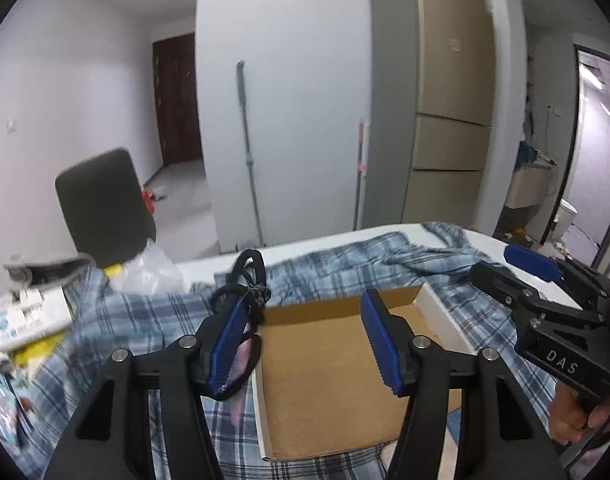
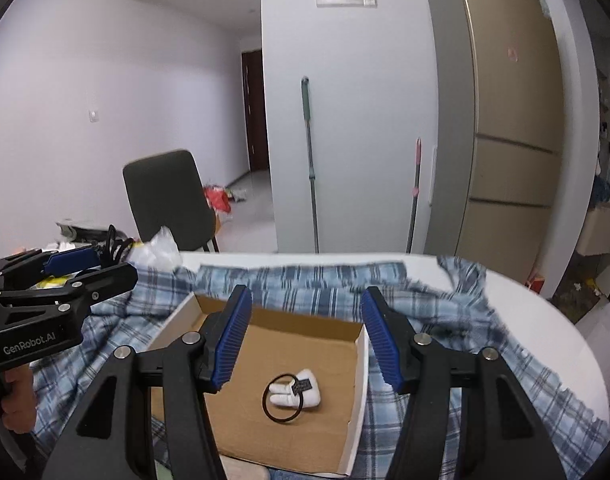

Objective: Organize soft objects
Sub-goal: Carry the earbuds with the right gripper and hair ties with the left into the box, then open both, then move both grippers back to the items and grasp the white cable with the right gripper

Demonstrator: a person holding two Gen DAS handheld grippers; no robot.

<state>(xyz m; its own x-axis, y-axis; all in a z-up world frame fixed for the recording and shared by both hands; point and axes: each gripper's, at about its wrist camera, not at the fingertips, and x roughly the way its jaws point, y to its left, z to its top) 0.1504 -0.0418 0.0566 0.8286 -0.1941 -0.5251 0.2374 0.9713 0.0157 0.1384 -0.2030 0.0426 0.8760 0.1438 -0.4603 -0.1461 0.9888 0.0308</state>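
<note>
Though parted midway and pinching nothing, risks dragging black hair bands [image 1: 257,264], snagged on left claw [image 1: 305,298] pad, away left of cardboard box [image 1: 439,310]; right claw [image 2: 305,292] likewise parted above white bundle [image 2: 310,397] inside, near end.

Grey chair [image 2: 165,196], tall beige fridge [image 2: 505,128], two mop handles [image 2: 311,160] against white wall.

White table [image 2: 553,320] is covered by plaid cloth [image 2: 445,320]; clutter [image 1: 29,316] is piled left of cloth.
</note>
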